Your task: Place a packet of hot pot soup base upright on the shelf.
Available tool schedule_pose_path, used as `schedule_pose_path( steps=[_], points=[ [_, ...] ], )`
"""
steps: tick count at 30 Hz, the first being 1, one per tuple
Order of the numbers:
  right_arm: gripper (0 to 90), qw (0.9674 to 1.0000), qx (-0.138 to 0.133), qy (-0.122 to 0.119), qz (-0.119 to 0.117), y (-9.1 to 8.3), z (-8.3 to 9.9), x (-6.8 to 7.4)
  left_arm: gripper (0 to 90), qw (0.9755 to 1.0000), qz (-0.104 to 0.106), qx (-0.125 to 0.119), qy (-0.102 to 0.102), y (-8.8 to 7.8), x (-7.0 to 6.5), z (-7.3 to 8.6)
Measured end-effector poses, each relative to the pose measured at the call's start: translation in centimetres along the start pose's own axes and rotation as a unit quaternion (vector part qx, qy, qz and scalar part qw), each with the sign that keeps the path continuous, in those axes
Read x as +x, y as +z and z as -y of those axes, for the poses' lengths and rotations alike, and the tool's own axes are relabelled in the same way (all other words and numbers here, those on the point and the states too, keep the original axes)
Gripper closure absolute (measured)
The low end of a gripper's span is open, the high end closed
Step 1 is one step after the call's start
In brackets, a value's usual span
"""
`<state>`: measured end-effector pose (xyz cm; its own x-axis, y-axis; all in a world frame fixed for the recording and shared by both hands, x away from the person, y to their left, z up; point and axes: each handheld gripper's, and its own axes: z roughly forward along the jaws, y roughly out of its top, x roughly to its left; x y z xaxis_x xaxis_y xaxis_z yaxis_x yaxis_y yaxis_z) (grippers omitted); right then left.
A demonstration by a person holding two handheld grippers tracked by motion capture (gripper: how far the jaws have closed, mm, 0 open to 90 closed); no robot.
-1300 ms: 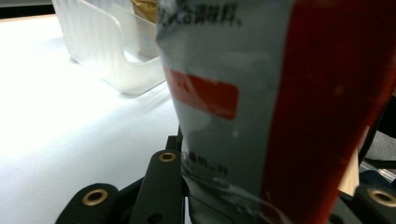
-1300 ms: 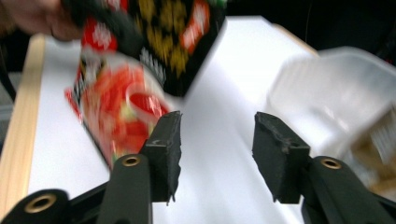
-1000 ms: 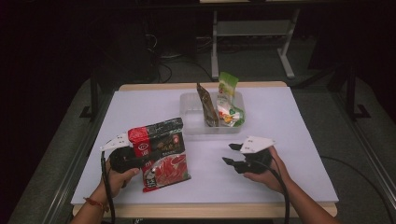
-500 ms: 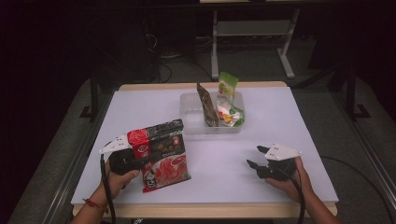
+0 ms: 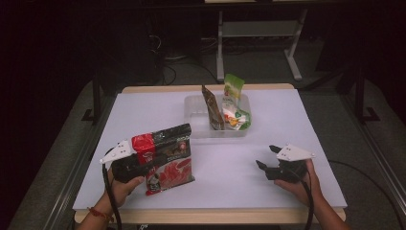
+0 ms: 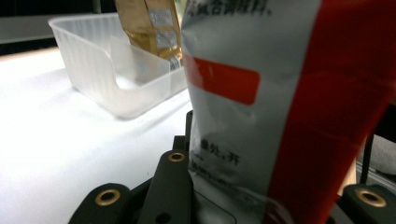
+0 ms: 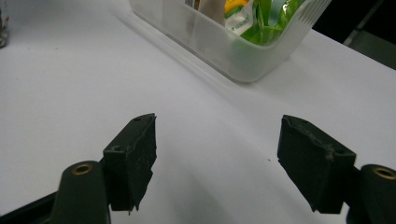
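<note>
At about seven o'clock on the white table [image 5: 268,129], the left gripper [image 5: 143,163] pinches a red-and-black snack bag [image 5: 165,158], jaws pressed tight on its sealed edge so the bag stands nearly upright, its lower edge at or just above the table top; in the left gripper view the grey-and-red back of the bag [image 6: 280,107] rises straight out of the clamped jaws. That upright hold looks chosen to suit the clear plastic bin [image 5: 194,117] at twelve o'clock, where a brown packet [image 5: 212,110] and a green pouch [image 5: 234,103] already stand on edge, leaving the bin's left part free. The bag sits well apart from the bin, toward seven o'clock from it. At about five o'clock the right gripper [image 5: 266,157] rests low over the table in the person's right hand [image 5: 299,184], its jaws spread and having just been opening, with nothing between them; the right gripper view shows its two black pads [image 7: 135,158] wide apart over bare table, the bin's corner [image 7: 243,60] ahead. I judge it parked aside so the left hand can carry the bag in alone.
</note>
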<state>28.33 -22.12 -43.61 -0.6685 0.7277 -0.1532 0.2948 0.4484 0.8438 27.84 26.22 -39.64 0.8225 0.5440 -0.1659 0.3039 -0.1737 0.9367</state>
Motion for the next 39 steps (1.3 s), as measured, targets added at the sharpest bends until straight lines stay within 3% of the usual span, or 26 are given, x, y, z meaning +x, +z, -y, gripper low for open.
schedule_pose_path(
  steps=[10,20,28,39],
  points=[
    [26.6,1.0,-0.005,0.001,0.003,-0.4,0.1,0.0,80.3,0.999,-0.035,-0.013,0.022,-0.5,-0.2,-1.6],
    [25.8,0.9999,-0.012,0.005,0.005,-0.6,0.0,0.1,80.3,0.9974,-0.057,-0.028,0.034,-0.4,-0.1,-3.8],
    [25.7,0.9999,-0.009,0.005,0.003,-0.5,0.0,0.2,80.3,0.995,-0.081,-0.056,0.016,-0.1,0.8,-5.4],
    [25.5,0.9999,-0.013,0.008,0.003,-0.6,0.0,0.2,80.3,0.9923,-0.096,-0.076,0.014,0.6,1.4,-6.8]
  ],
)
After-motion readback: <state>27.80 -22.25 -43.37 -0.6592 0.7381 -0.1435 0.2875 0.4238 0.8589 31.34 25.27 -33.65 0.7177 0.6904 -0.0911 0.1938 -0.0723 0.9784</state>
